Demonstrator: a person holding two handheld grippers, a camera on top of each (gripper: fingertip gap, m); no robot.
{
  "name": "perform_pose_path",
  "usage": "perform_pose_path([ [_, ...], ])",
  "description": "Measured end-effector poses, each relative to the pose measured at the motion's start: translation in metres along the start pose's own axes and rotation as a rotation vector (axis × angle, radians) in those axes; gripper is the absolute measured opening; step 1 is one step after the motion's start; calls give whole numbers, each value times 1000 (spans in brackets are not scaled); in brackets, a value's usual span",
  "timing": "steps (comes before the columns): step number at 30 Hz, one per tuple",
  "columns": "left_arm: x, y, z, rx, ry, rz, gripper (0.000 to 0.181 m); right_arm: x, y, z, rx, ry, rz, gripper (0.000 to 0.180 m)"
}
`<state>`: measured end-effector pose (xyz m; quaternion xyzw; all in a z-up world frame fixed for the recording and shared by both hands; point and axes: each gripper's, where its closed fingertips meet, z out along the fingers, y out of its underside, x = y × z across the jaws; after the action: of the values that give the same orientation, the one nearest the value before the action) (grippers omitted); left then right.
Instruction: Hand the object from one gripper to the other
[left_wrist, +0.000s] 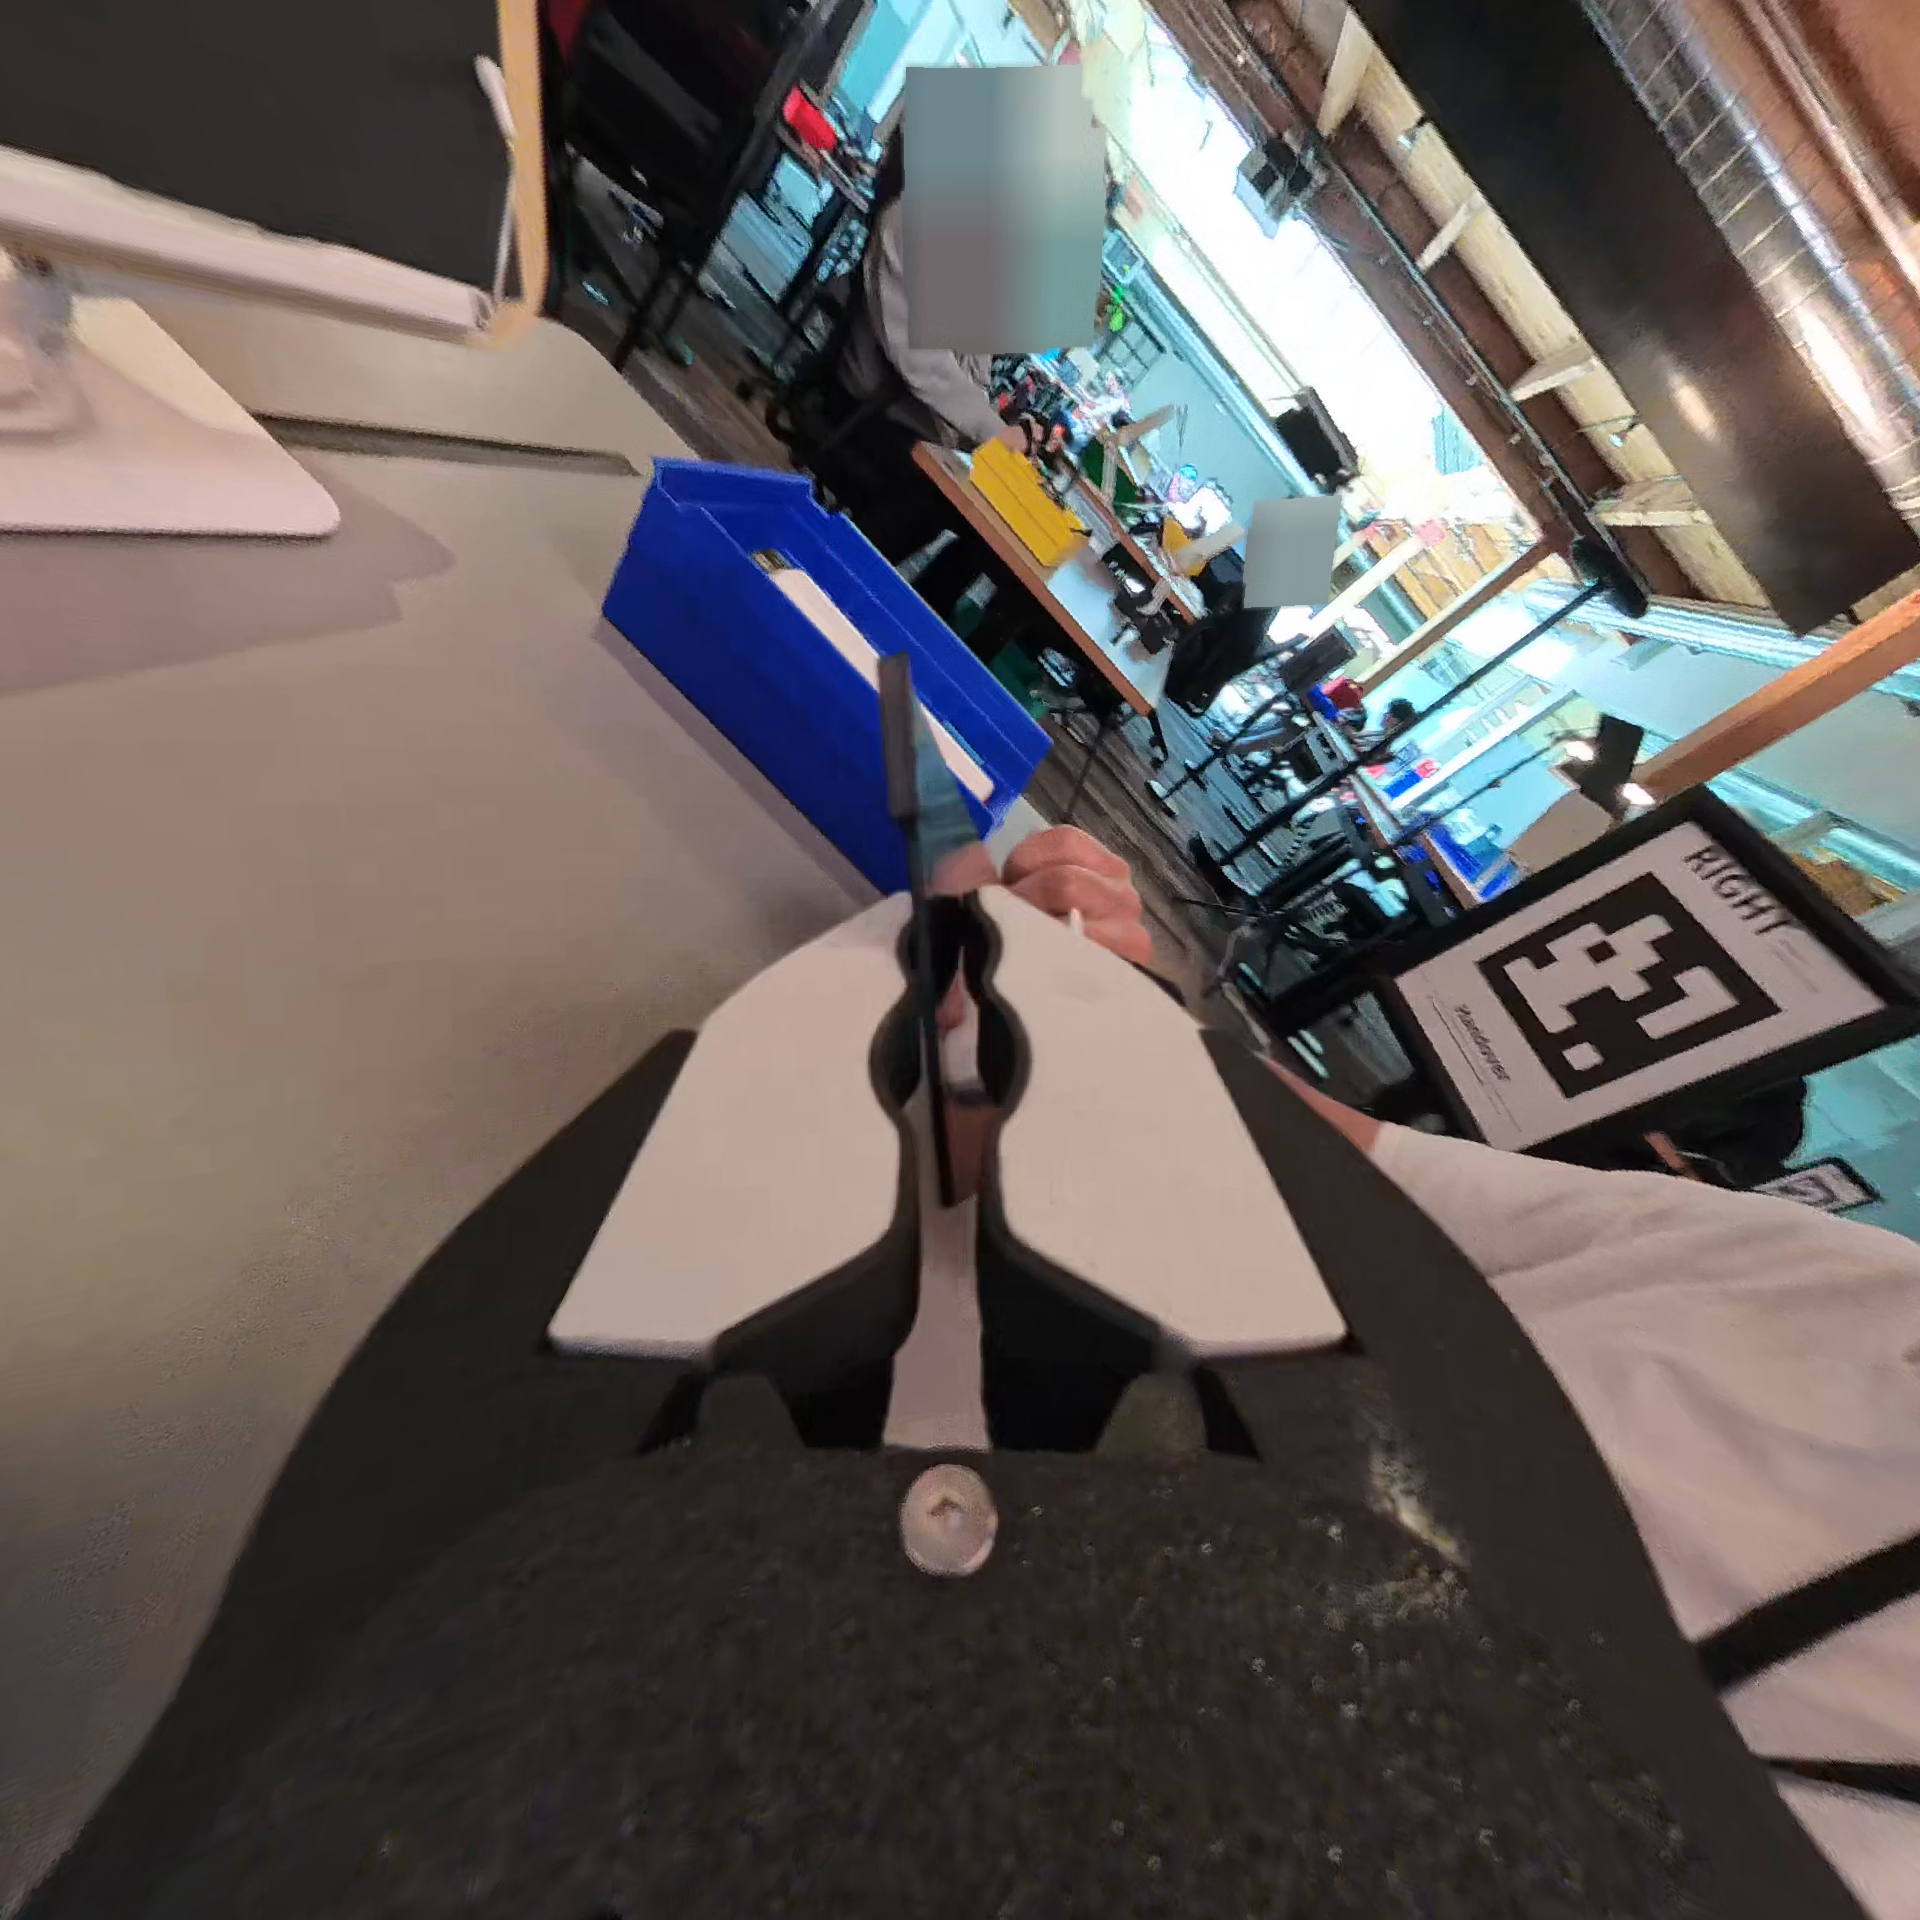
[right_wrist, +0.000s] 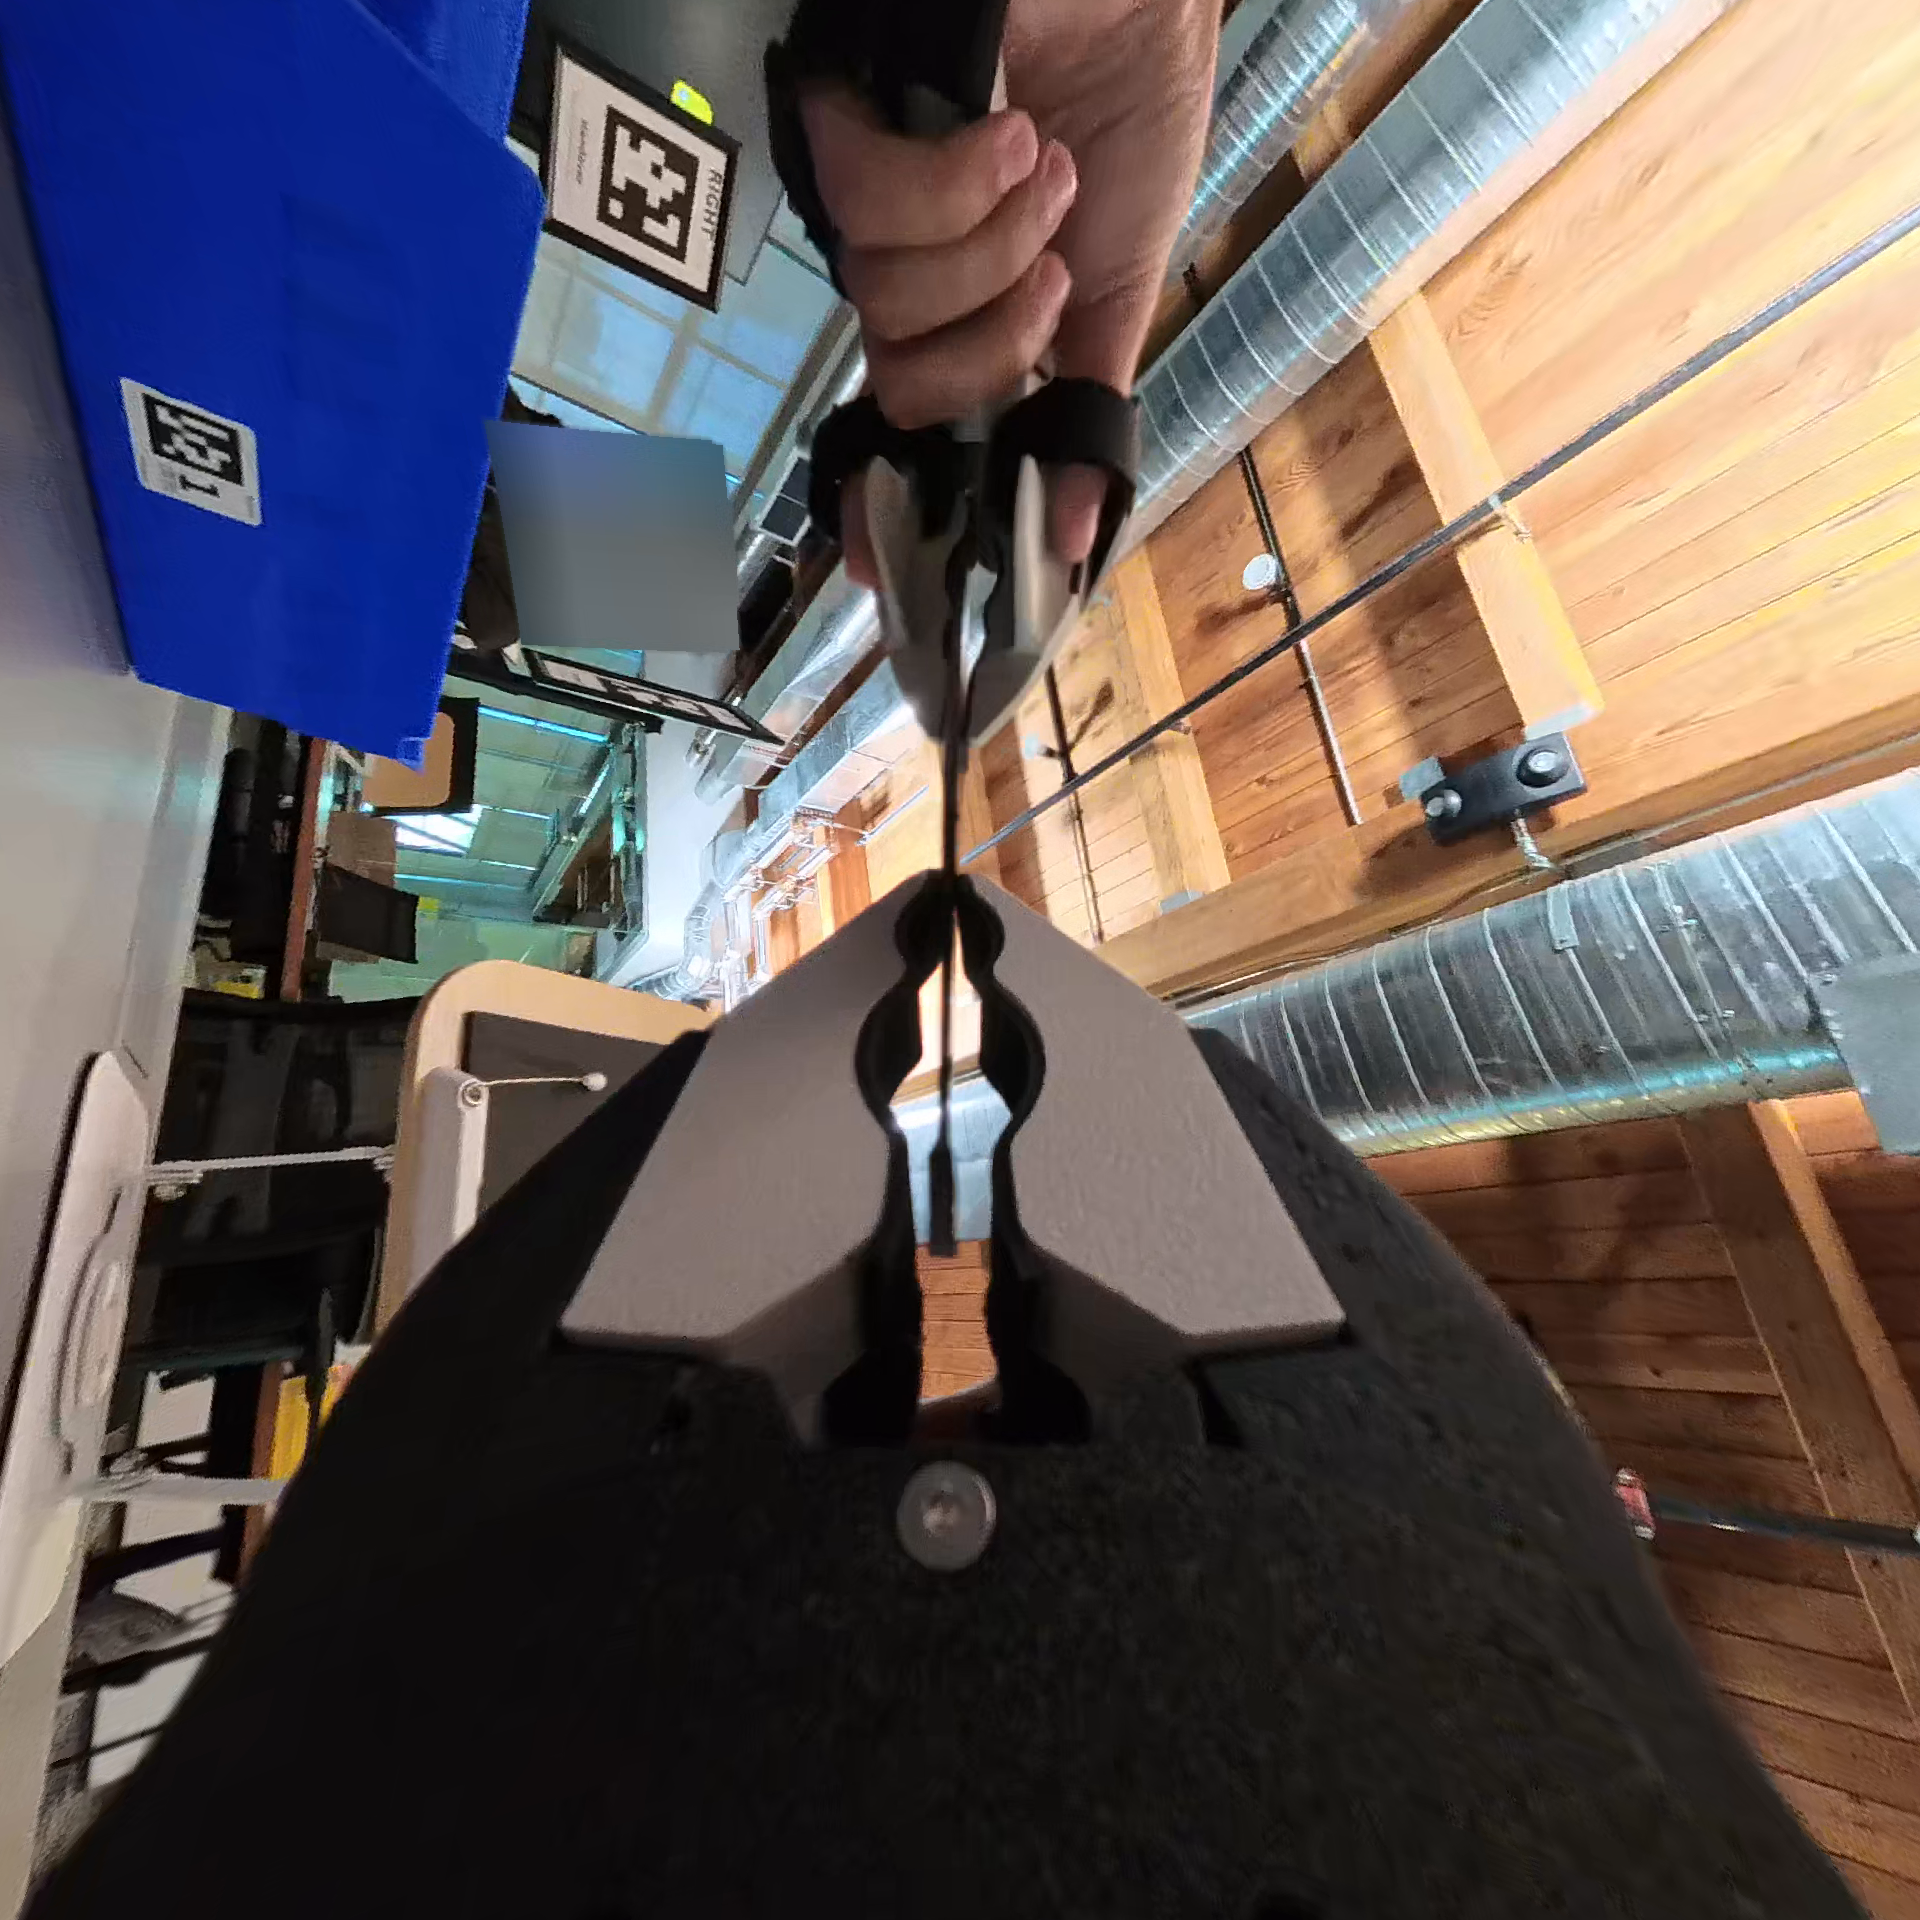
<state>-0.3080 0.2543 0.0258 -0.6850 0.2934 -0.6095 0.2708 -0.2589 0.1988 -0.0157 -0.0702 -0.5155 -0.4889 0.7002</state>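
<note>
both tools (left_wrist: 940, 914) (right_wrist: 948, 888) apparently on strip (right_wrist: 948, 790)

The right gripper (right_wrist: 951, 899) pinches a thin black object (right_wrist: 948, 790); the left gripper (right_wrist: 956, 717), in a hand (right_wrist: 977, 239), grips its other end.

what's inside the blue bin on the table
In the left wrist view, the blue bin holds a flat white item lying along its inside. The bin's walls and the thin black object in the left gripper cover the rest.
</note>
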Motion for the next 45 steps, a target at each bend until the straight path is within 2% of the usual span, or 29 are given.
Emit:
perform_pose_path([
  [2,0,1,-3,-12,26,-51,2,-5,3,1,-15,-36,80,3],
  [7,-9,-13,-17,66,-7,-26,1,-26,27,1,-114,-164,305,43],
  [9,-10,-24,-29,121,-22,1,1,-30,49,-1,-199,-177,468,47],
  [12,-3,-38,-48,179,-18,81,1,-54,75,-6,-321,-298,879,53],
  [13,-1,-39,-53,175,-26,123,1,-65,73,-8,-331,-383,1077,53],
  [15,2,-35,-58,136,-51,220,1,-77,57,-12,-325,-560,1550,65],
  [18,11,-25,-55,62,-46,324,2,-52,28,-15,-89,-766,2109,64],
  [21,25,-20,-41,61,17,366,2,-38,19,-15,15,-891,2381,63],
  [23,36,-27,-32,144,89,353,1,-30,18,-9,92,-859,2504,63],
  [25,42,-33,-22,231,145,317,1,-22,28,4,135,-645,2640,62],
  [27,40,-34,-10,284,146,302,1,-10,42,13,179,-437,2715,57],
  [28,38,-32,-3,290,139,291,1,-3,48,15,209,-364,2733,43],
  [29,36,-29,3,287,137,280,1,4,53,14,255,-315,2737,18],
  [30,35,-27,8,291,140,271,2,11,55,13,300,-288,2723,3],
  [36,23,-20,14,249,122,244,4,9,61,5,282,-302,2675,1],
  [38,17,-20,10,226,54,300,18,7,70,3,280,-296,2685,1],
  [40,9,-18,3,163,-43,396,32,2,79,-2,245,-337,2653,1],
  [42,1,-8,-7,46,-142,517,41,-5,82,-10,188,-453,2572,1],
  [43,-3,0,-12,-34,-184,577,47,-8,78,-15,170,-551,2524,1],
  [45,-7,17,-22,-182,-245,676,46,-12,60,-26,163,-806,2456,1],
])
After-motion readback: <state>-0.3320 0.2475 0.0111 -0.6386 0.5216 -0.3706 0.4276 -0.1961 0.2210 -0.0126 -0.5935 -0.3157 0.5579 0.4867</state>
